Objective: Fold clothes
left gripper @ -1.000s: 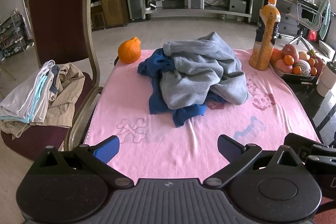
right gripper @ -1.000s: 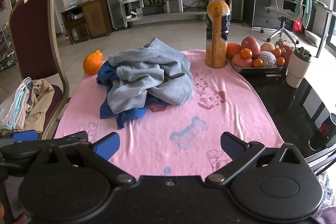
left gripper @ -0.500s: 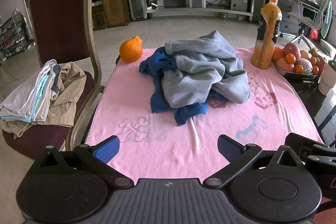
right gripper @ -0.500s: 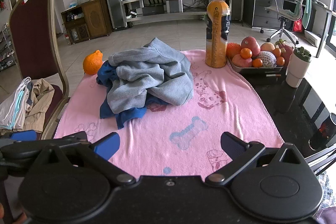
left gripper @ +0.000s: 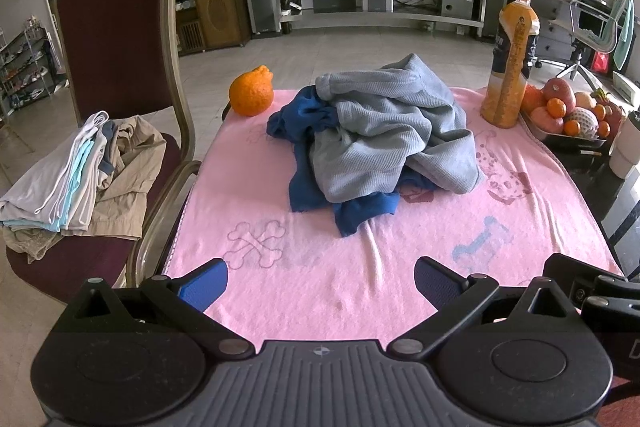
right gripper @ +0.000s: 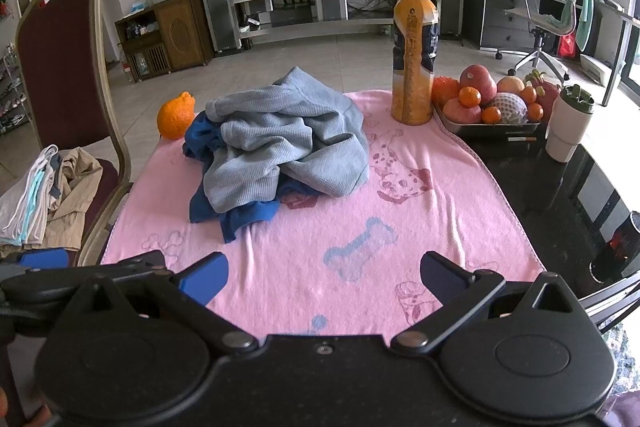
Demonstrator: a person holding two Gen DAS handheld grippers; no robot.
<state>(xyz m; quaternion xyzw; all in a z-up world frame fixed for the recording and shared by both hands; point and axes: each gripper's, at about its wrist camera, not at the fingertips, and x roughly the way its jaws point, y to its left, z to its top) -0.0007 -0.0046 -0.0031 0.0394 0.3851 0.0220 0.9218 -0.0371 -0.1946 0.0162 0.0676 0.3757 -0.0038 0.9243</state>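
Both the left tongs (left gripper: 321, 281) and right tongs (right gripper: 323, 277) hover spread apart, empty, above the pink towel (left gripper: 320, 267); the crumpled grey garment (left gripper: 384, 131) sits mid-tabletop atop a blue garment (left gripper: 308, 123).

Most of the blue garment (left gripper: 310, 131) buried under the grey sweater (left gripper: 384, 131), its kind perhaps unreadable.

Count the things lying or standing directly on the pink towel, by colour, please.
Grey: 1, the grey sweater crumpled on top of the pile.
Blue: 1, the blue garment under it.
Orange: 2, the bumpy orange citrus fruit and the orange juice bottle.
Total: 4.
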